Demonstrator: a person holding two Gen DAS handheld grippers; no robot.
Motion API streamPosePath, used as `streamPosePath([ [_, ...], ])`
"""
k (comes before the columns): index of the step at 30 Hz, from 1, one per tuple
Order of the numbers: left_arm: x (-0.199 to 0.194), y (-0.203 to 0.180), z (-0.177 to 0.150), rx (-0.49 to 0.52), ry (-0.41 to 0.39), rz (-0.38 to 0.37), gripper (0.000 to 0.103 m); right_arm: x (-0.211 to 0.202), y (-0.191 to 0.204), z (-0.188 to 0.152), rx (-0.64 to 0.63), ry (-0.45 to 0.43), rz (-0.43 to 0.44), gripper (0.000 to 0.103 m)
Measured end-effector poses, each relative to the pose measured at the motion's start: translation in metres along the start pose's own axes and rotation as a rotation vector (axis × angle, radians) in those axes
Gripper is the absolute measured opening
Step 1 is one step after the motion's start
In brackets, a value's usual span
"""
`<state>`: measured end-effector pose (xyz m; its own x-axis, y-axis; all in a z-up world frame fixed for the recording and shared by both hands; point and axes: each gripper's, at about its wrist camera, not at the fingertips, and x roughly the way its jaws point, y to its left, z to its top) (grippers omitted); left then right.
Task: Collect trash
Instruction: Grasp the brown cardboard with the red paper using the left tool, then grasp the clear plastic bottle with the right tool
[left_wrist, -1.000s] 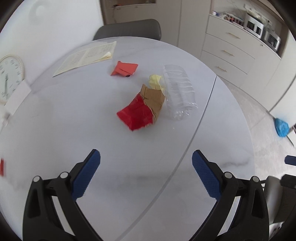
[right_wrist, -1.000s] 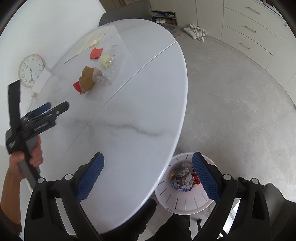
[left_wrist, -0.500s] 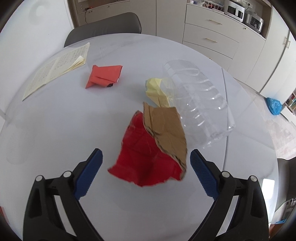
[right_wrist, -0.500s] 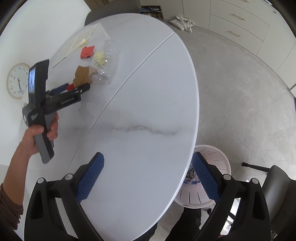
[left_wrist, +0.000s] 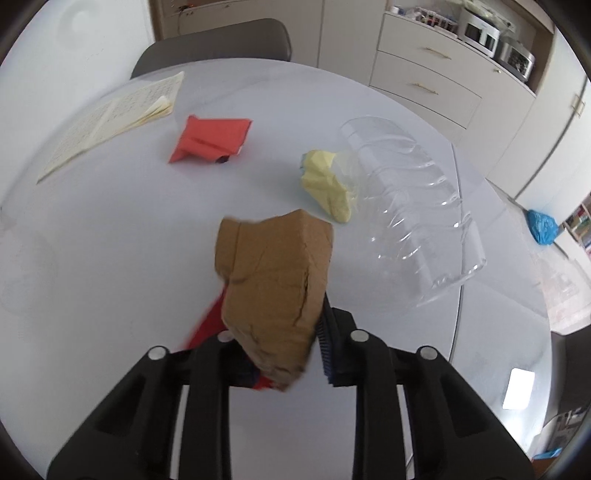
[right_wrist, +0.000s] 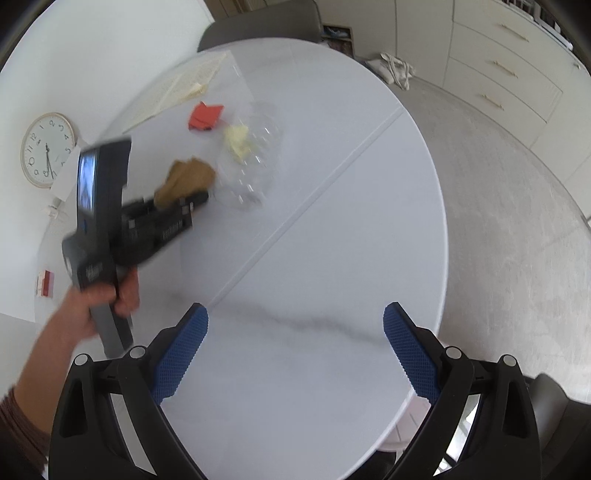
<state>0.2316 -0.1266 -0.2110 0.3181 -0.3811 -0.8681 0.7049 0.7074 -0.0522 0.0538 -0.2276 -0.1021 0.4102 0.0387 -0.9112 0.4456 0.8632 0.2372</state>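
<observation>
My left gripper (left_wrist: 280, 332) points steeply down at the white round table (right_wrist: 332, 240). Its jaws are closing on a crumpled brown and red paper (left_wrist: 273, 280), and the pads pinch it so that it stands up between them. In the right wrist view the same gripper (right_wrist: 192, 203) holds the brown paper (right_wrist: 188, 177). More trash lies beyond it: an orange-red folded paper (left_wrist: 210, 138), a yellow crumpled paper (left_wrist: 325, 181) and a clear plastic bottle (left_wrist: 413, 206) on its side. My right gripper (right_wrist: 295, 332) hangs open above the table's near half, with nothing between its fingers.
An open notebook (left_wrist: 110, 114) lies at the table's far left, with a grey chair (left_wrist: 214, 40) behind it. A wall clock (right_wrist: 46, 149) leans at the left. A blue bag (left_wrist: 541, 225) sits on the floor to the right. Cabinets line the far wall.
The left jaws have drawn in from wide open onto the brown and red paper, crumpling it upright. The right gripper has slid across the table, and the white bin has left its view.
</observation>
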Motion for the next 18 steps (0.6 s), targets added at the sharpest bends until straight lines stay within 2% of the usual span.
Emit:
streamPosePath([
  [4, -0.017, 0.013, -0.016, -0.071, 0.0, 0.006, 0.019, 0.021, 0.019, 0.043, -0.035, -0.034, 0.008, 0.095],
  [8, -0.041, 0.026, -0.032, -0.139, -0.004, 0.004, 0.018, 0.053, 0.039, 0.081, -0.06, -0.052, -0.029, 0.095],
  [15, -0.069, 0.042, -0.056, -0.241, -0.004, -0.03, 0.018, 0.116, 0.057, 0.118, -0.09, -0.007, -0.162, 0.095],
  [16, -0.069, 0.044, -0.058, -0.245, -0.002, -0.032, 0.017, 0.121, 0.059, 0.119, -0.096, 0.0, -0.181, 0.094],
  [18, -0.071, 0.048, -0.063, -0.256, -0.002, -0.04, 0.014, 0.126, 0.06, 0.119, -0.108, 0.003, -0.206, 0.081],
])
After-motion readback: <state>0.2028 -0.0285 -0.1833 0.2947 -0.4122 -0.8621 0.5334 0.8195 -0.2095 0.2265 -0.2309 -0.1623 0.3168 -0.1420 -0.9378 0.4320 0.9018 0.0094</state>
